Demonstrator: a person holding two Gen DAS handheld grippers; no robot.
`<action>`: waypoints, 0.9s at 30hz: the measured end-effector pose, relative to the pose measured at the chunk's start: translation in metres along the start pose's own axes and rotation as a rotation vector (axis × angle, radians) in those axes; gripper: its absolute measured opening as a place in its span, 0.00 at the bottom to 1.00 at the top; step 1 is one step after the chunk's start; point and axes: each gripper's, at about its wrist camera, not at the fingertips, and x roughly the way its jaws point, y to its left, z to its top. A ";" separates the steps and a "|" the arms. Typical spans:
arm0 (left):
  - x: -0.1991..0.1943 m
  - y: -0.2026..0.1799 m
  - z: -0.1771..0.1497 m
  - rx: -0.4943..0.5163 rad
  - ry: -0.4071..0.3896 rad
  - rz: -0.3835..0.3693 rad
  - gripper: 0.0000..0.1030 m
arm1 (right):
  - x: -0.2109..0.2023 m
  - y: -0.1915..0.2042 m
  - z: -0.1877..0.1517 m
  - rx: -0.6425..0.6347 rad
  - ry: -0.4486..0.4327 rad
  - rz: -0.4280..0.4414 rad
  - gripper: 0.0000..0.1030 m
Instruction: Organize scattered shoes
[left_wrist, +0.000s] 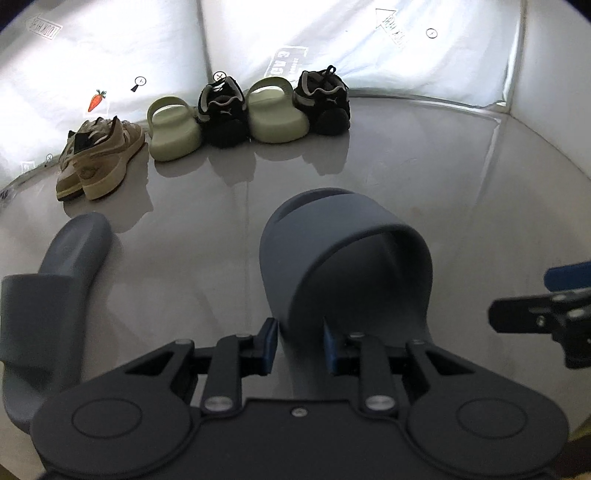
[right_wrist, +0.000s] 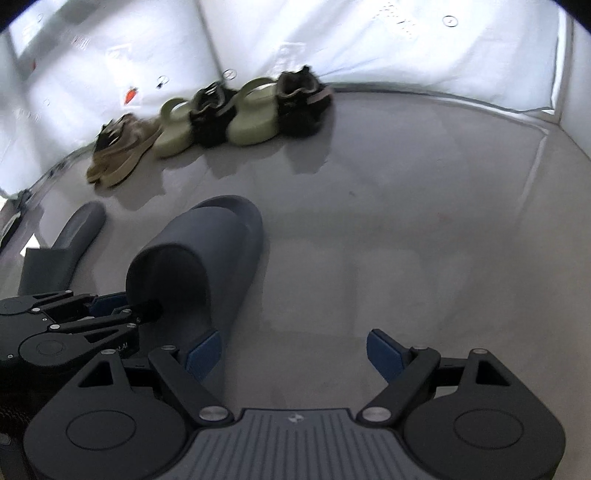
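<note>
In the middle of the grey floor (left_wrist: 406, 177), toward its near edge, a grey-blue slide (left_wrist: 343, 258) sits with its strap pinched between the closed jaws of the left gripper (left_wrist: 300, 347), its mate (left_wrist: 55, 280) lying beside the left edge. The right gripper (right_wrist: 293, 354) hangs wide open and empty just beside it. Along the far edge stand tan sneakers (left_wrist: 99, 155), two pale green slides (left_wrist: 171, 129) and two black sneakers (left_wrist: 221, 110) with a Puma cat logo, under a carrot sticker (left_wrist: 96, 99) and mirrored "LOOK HERE" arrows (left_wrist: 389, 24).

You have one blue-grey slide (left_wrist: 343, 258) clamped at its strap edge, toe toward 12 o'clock. Its mate (left_wrist: 51, 291) lies at 9 o'clock. At 11 o'clock a row runs: tan sneakers (left_wrist: 99, 155), green slide (left_wrist: 171, 129), black sneaker (left_wrist: 221, 110), green slide (left_wrist: 277, 110), black sneaker (left_wrist: 325, 99).
</note>
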 end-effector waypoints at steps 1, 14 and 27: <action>-0.002 0.006 -0.003 0.010 -0.003 -0.005 0.26 | 0.000 0.007 -0.002 0.000 0.002 0.001 0.83; 0.009 0.090 0.021 -0.033 -0.023 -0.145 0.21 | 0.016 0.108 -0.021 -0.004 0.025 -0.049 0.82; -0.049 0.169 0.012 -0.024 -0.054 -0.303 0.21 | 0.036 0.176 -0.029 0.067 0.018 -0.038 0.13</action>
